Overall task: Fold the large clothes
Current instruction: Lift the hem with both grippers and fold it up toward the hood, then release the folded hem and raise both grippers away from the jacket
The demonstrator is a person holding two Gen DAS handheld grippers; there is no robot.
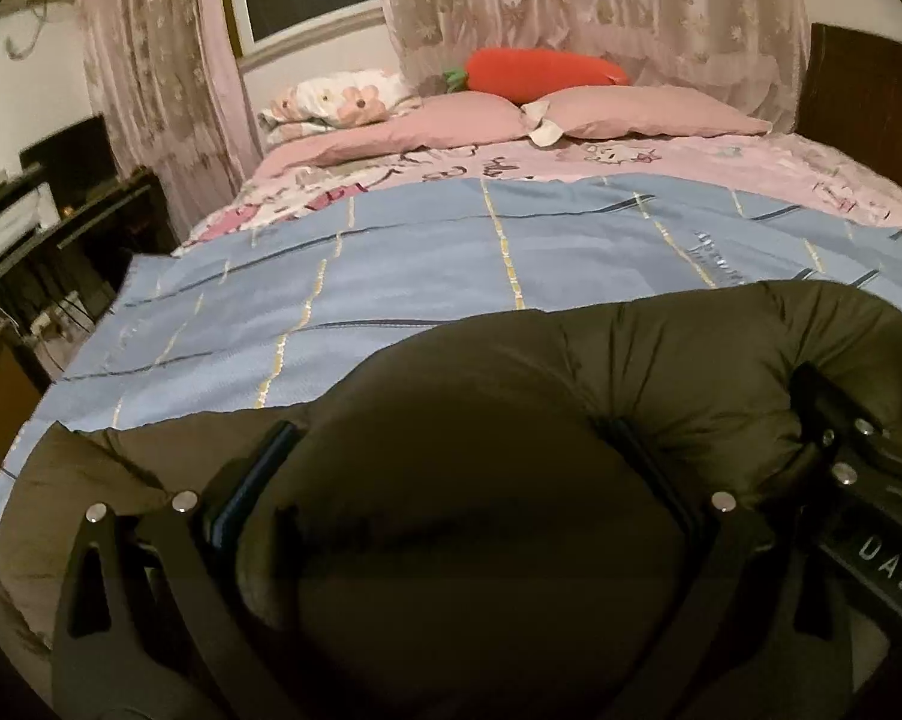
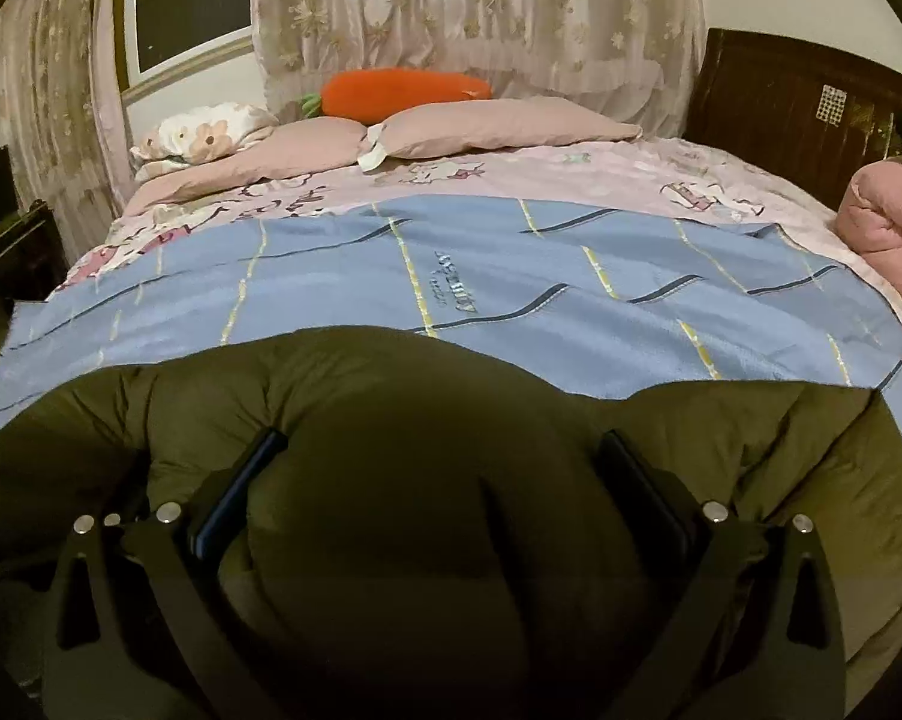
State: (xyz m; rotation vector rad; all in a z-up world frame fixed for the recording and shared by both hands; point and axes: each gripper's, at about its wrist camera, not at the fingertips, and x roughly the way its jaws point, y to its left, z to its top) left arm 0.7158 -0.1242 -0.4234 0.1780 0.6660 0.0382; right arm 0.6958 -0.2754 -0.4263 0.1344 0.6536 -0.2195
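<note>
Two grippers, both mine, grip one dark olive puffer jacket at the near edge of the bed. Left gripper: the padded cloth bulges between my fingers and fills the whole gap, so the jaws stand wide apart yet are clamped against the bulk on both sides. Right gripper: same arrangement, with a thick roll of the jacket pressed between the two fingers, jaws spread wide by the padding they hold. In the left wrist view the other gripper's black body shows at the right, just beside mine, also sunk into the cloth.

The jacket lies bunched on a light blue blanket with yellow and dark lines. Its far edge runs just ahead of both sets of fingertips. Beyond that edge the blanket lies flat and bare up to a pink printed sheet. Farther off: two pink pillows, a floral pillow, and an orange carrot plush against the curtain. A folded pink quilt lies at the right edge of the bed, well apart from the jacket. Dark furniture stands off the bed's left side.
</note>
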